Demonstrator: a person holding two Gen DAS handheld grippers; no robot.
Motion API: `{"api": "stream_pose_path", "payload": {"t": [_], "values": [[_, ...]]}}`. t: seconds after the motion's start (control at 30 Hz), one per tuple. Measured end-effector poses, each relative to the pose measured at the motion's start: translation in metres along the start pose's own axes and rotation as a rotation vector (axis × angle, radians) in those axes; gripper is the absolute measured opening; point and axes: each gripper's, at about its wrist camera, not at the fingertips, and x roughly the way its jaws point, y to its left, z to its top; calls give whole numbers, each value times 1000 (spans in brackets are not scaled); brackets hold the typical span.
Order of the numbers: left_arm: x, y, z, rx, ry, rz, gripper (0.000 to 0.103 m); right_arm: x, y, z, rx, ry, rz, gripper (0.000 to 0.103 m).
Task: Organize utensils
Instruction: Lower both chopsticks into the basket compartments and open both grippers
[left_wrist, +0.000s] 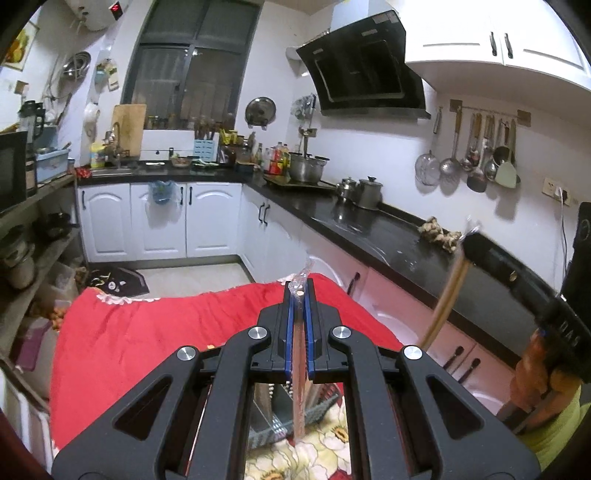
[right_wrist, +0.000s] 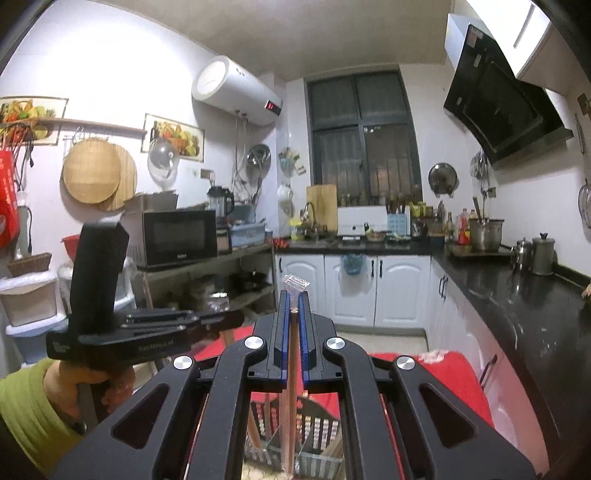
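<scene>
Kitchen setting: black counter along the right wall, white cabinets, window at the far end; work surface is a bench draped in red cloth with a floral patch nearer the cameras. Left hand-held gripper has its blue pads pressed together on a plastic-wrapped pair of chopsticks, clear wrapper end sticking out past the fingertips. Right hand-held gripper is likewise pinched on a second wrapped chopstick pair, crimped wrapper tip visible above the pads. In both views the long axis of the held item runs parallel to the fingers, trailing back and down beneath the body of the tool. Directly below each lies a wire utensil basket on the bench; the lower ends of both pairs point toward it, whether touching it cannot be told. Judgement: the coming move is a near-vertical lowering into the basket, and neither side looks clearly nearer. Left view alone shows the right tool from outside, off to the right, with its chopsticks hanging slantwise below the pads. Right view alone shows the left tool side-on at left, held by a hand with a yellow-green sleeve, and shows the basket's wire sides more plainly.
</scene>
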Motion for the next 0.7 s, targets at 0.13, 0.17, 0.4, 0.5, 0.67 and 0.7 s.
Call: {"api": "stream_pose_path", "payload": {"t": [0.13,0.17,0.4,0.5,0.67,0.7], "values": [[1,9,6,-10,-19,22,2,6,-5,6,-12,-32,-17,5],[0,11,7,-13,-23,27,2,8,-8,6,-12,-40,-17,5],[4,32,4,-44,-25,69,2,30,-20,1,-4,-61,-15,5],[8,38,-1,-50,-24,88,2,39,-20,-6,-7,-59,-11,5],[19,47,-17,-60,-13,112,2,61,-19,-29,-28,-24,-49,5],[21,49,-21,-62,-10,115,2,64,-19,-33,-32,-16,-52,5]]}}
